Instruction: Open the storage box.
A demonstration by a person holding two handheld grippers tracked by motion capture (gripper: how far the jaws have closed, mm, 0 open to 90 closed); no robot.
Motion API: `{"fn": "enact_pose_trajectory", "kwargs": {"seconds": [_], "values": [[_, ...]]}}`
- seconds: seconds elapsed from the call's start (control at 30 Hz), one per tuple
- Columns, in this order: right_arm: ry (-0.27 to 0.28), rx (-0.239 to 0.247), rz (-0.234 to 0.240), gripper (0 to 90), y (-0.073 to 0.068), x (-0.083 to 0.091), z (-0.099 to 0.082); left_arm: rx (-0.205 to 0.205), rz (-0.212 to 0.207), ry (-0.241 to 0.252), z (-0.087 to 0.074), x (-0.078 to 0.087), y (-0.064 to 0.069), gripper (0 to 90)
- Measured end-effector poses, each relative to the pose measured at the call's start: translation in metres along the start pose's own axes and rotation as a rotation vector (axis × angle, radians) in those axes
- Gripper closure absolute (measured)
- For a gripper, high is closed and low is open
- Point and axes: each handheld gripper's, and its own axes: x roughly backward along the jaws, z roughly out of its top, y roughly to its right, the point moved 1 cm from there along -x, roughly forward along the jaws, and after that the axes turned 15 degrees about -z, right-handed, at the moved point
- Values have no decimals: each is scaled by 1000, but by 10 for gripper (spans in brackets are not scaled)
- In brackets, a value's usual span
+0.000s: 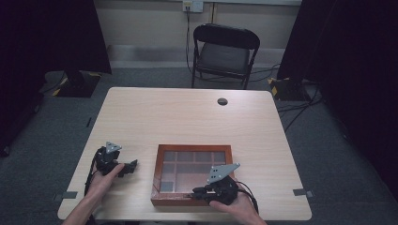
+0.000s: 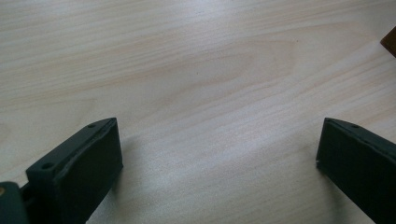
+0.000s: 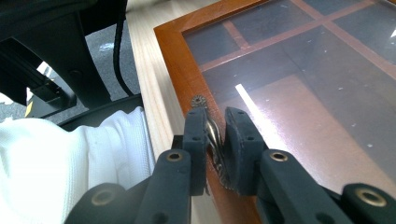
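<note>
A flat wooden box (image 1: 193, 147) with a glass lid and several compartments lies near the table's front edge. In the right gripper view its red-brown frame (image 3: 180, 60) runs along the glass (image 3: 299, 70). A small ornate metal handle (image 3: 213, 134) stands on the front rail of the frame, and my right gripper (image 3: 215, 122) is shut on it. From above, that gripper (image 1: 197, 192) sits at the box's front edge. My left gripper (image 1: 131, 166) rests left of the box, apart from it. It stands wide open (image 2: 217, 135) over bare wood, and a corner of the box (image 2: 390, 41) shows at the right.
The light wooden table (image 1: 187, 117) has a round cable hole (image 1: 222, 101) near its far edge. A black folding chair (image 1: 225, 51) stands behind the table. A white sleeve (image 3: 70, 163) lies close beside the right gripper, off the table's front edge.
</note>
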Motion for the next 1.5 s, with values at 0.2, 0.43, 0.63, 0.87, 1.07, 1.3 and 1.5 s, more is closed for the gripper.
{"fn": "enact_pose_trajectory", "kwargs": {"seconds": [0.2, 0.43, 0.63, 0.87, 1.07, 1.3, 1.5], "values": [[-1, 7, 0, 798, -1, 0, 0, -13, -17, -5, 1, -1, -2, 0], [-15, 24, 7, 816, 0, 1, 3, -7, -7, -4, 1, 0, -1, 0], [-36, 45, 5, 817, 3, 3, 5, 0, 2, -11, 0, 1, 1, 0], [-26, 48, 0, 819, 4, 5, 8, 5, -8, -27, 0, 3, 2, 23], [7, 36, 11, 821, 7, 12, 13, -9, -23, -33, 2, 9, 2, 161], [23, 33, 11, 823, 9, 19, 20, -14, -69, -34, 4, 11, 7, 164], [30, 28, 6, 823, 9, 23, 25, -51, -129, 33, 9, 16, 21, 206]]}}
